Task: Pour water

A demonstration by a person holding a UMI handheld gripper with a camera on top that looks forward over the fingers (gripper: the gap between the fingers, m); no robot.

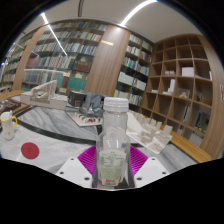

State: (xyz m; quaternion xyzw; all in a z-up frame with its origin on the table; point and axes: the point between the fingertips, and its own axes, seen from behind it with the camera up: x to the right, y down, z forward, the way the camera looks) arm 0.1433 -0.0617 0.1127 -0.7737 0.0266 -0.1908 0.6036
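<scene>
The bottle [113,140] of clear plastic, with its white cap on, stands upright between your gripper's [112,163] fingers, and both purple pads [86,160] press against its sides, so you have it clenched. Beyond it lies a pale round table [55,135] bearing a red disc [30,151] well off to one side. Bookshelves [75,60] line the wall behind.

The lower part of the bottle [113,140] is hidden between the finger pads [86,160], so its base is not visible. At the left edge of the frame, a cup [9,124] is cut off. Book titles on the shelves [70,62] in the upper half are too small to read.
</scene>
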